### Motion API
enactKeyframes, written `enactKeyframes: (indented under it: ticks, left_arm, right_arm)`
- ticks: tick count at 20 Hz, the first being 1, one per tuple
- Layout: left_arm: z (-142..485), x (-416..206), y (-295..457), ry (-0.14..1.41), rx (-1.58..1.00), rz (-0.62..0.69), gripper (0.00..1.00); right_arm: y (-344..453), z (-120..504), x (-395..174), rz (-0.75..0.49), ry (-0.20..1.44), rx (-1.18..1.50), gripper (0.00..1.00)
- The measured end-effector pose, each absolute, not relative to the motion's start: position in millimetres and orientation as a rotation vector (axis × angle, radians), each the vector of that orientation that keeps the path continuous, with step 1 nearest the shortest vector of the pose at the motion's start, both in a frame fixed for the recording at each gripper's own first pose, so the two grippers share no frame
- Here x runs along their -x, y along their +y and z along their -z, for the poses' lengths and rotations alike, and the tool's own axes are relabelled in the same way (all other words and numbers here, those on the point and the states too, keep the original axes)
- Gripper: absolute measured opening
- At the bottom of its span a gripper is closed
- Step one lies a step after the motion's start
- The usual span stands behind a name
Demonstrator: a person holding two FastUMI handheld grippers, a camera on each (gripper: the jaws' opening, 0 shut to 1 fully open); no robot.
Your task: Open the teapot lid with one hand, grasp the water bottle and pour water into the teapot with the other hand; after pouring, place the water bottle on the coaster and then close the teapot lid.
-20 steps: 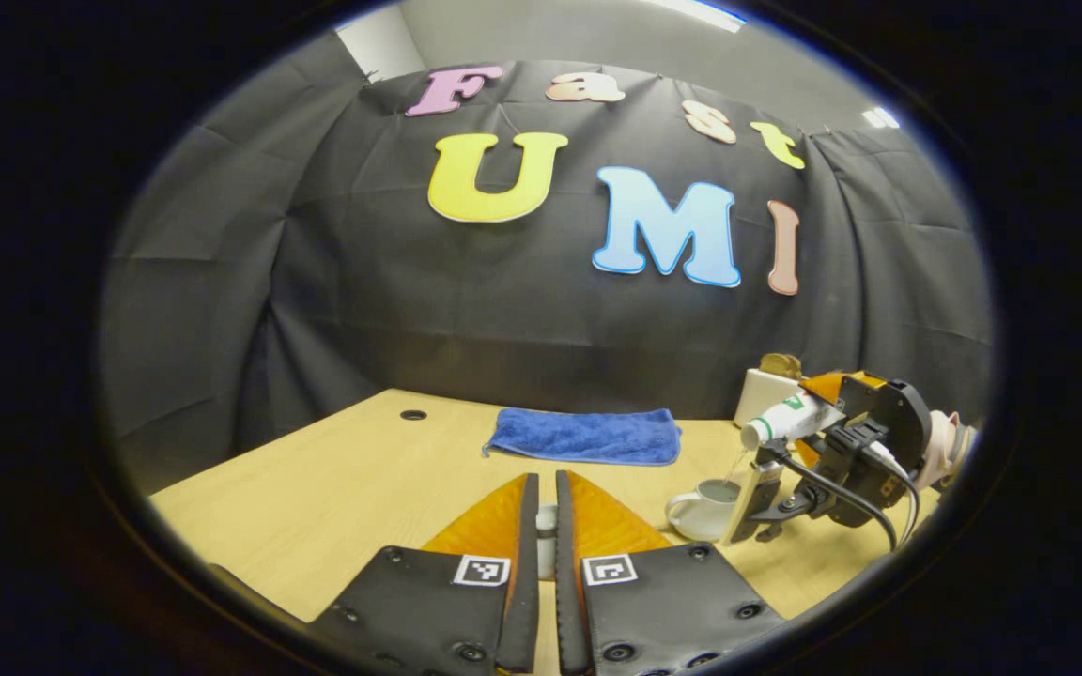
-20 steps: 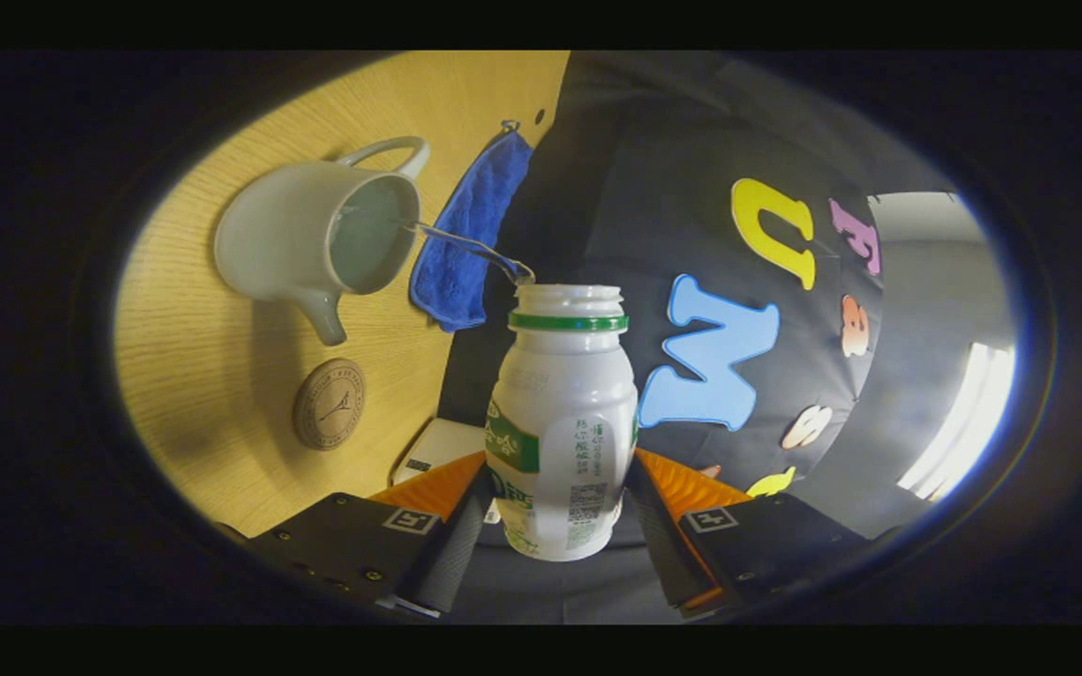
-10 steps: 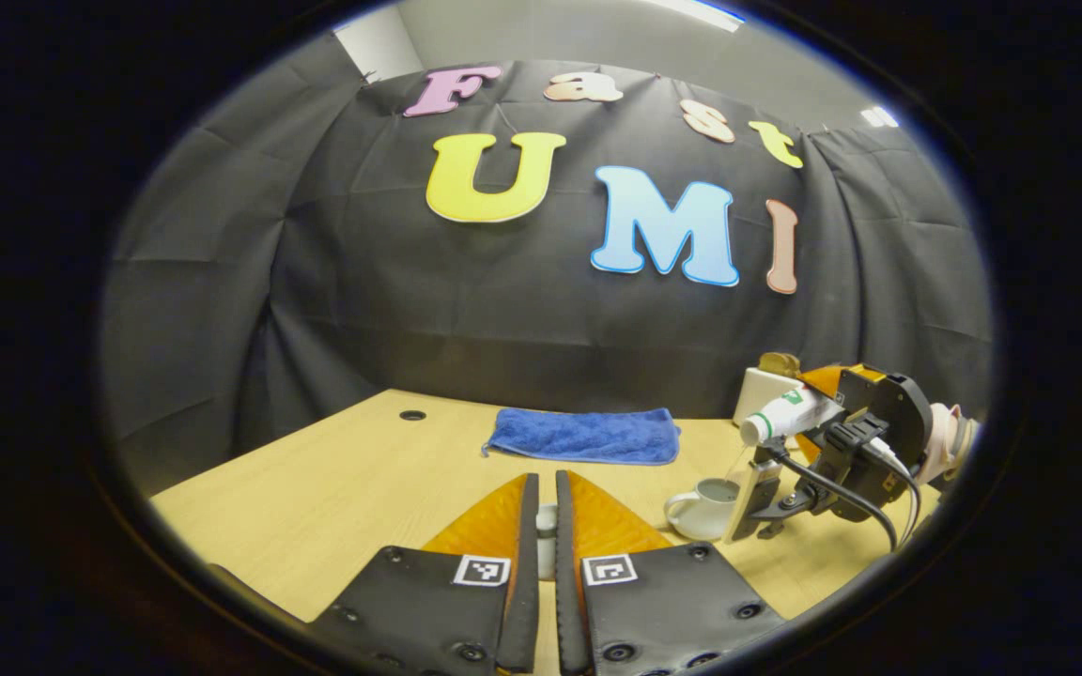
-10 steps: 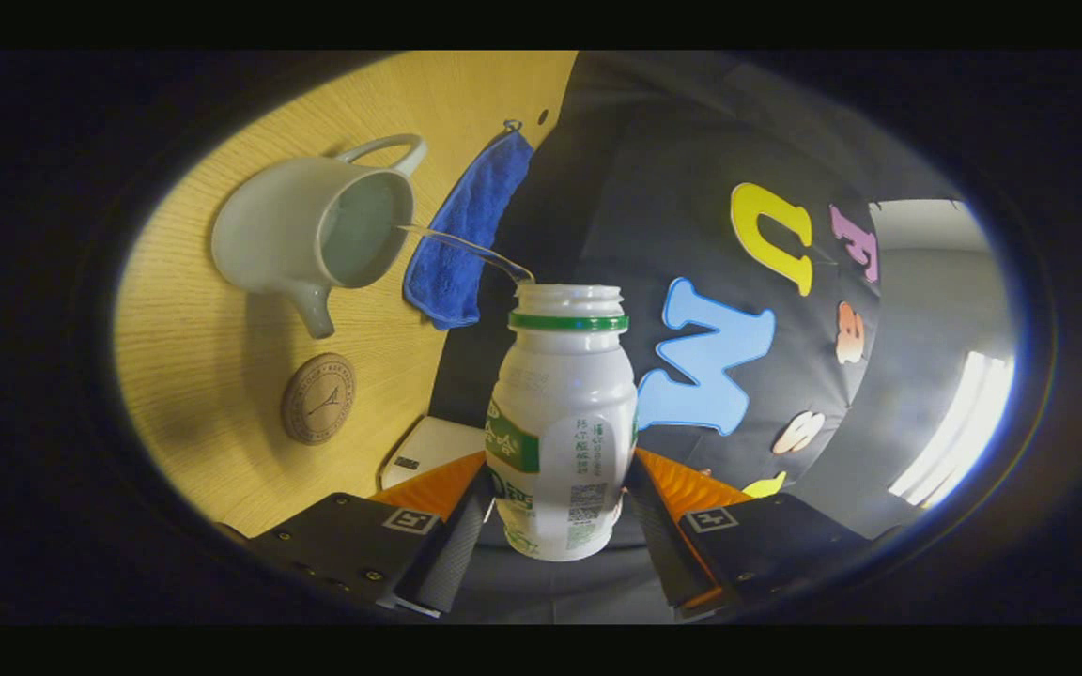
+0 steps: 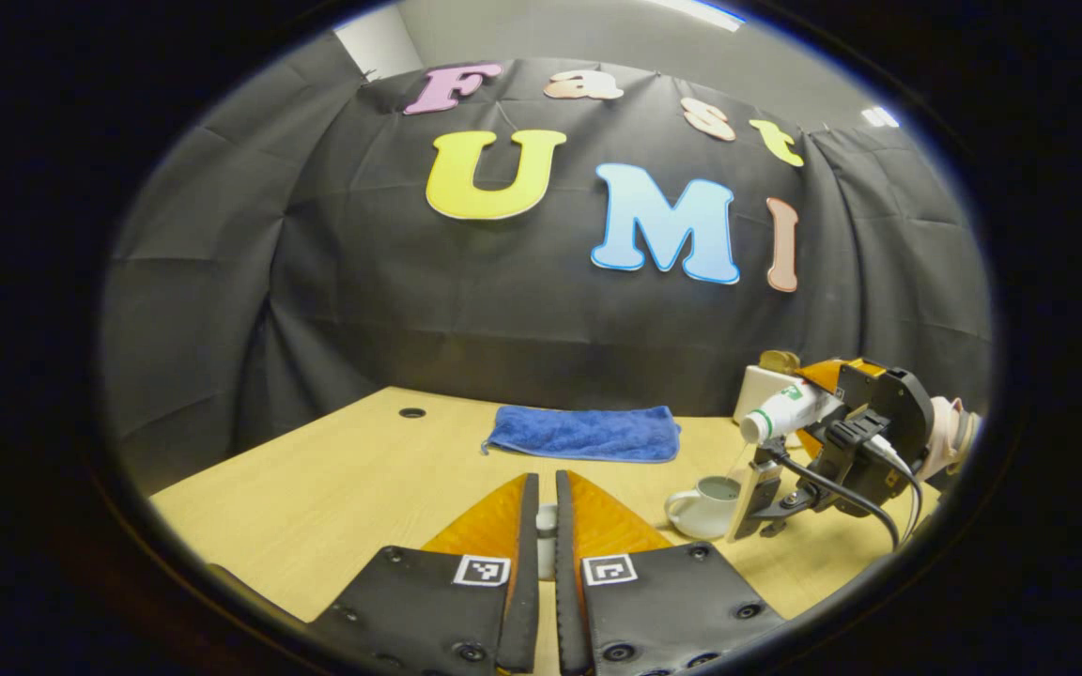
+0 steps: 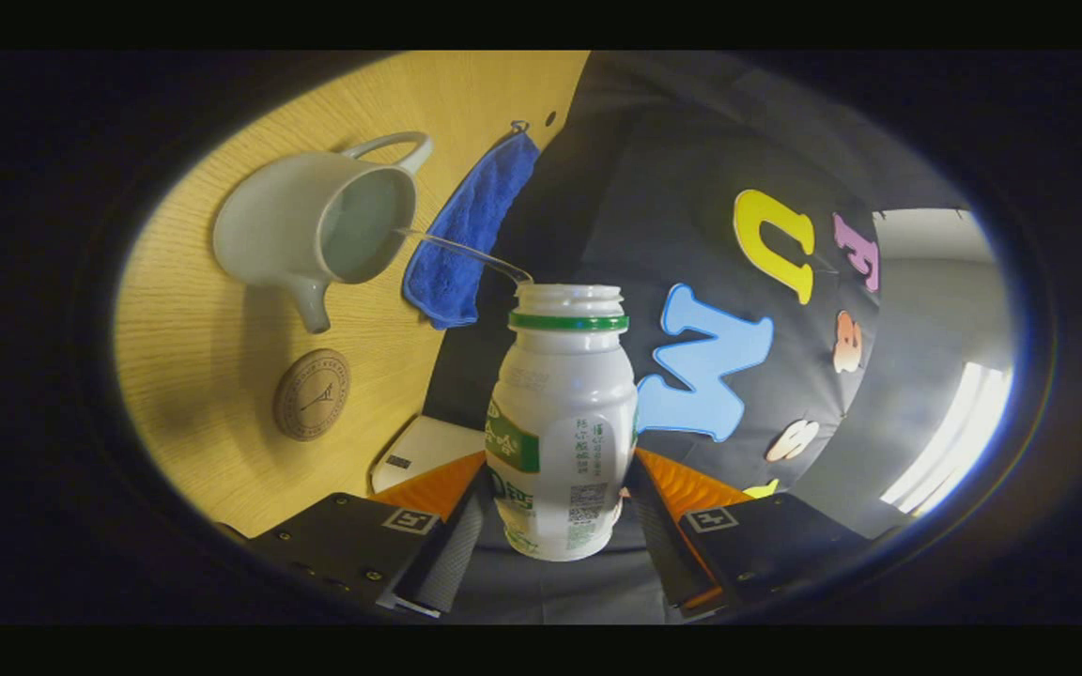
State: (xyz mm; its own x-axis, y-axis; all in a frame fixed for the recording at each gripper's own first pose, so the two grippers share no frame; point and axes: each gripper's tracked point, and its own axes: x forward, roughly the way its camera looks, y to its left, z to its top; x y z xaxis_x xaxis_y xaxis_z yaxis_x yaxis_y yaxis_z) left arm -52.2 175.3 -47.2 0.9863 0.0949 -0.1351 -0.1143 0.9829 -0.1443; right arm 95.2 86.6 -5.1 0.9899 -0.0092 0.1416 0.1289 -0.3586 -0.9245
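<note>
Water bottle (image 6: 563,422) stays tipped on its side in my right claw (image 6: 555,512), both fingers pressed against its body, and a thin stream still arcs from its open mouth into the teapot (image 6: 311,230). Over the last second the teapot, the round coaster (image 6: 312,394) and the blue cloth (image 6: 471,230) have slid slightly in the right gripper view, so I read my right hand as drifting a little while the pour continues; the stream still lands inside the open rim, where I see water already standing.

In the left gripper view the teapot (image 5: 705,505) sits on the surface (image 5: 344,498) at the right, with the bottle (image 5: 785,413) hanging above it and the right claw (image 5: 818,427) behind it. My left claw (image 5: 546,526) has not moved: its fingers are drawn close together on a small pale piece that I take for the teapot lid (image 5: 547,540), held near me and well clear of the pot, though I cannot see enough of it to be sure.

So the pour is in hand and going well. Coaster and lid steps are not yet done. The coaster lies just beside the spout, free for the bottle.
</note>
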Motion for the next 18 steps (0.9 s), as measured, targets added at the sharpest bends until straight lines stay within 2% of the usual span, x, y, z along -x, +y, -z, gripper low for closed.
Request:
enactKeyframes:
  ticks: [18]
  left_arm:
    - [51.6,51.0,177.0,0.142,0.15,-0.113,0.18]
  right_arm:
    - [100.4,-3.0,-104.6,0.117,-0.151,2.029,0.8]
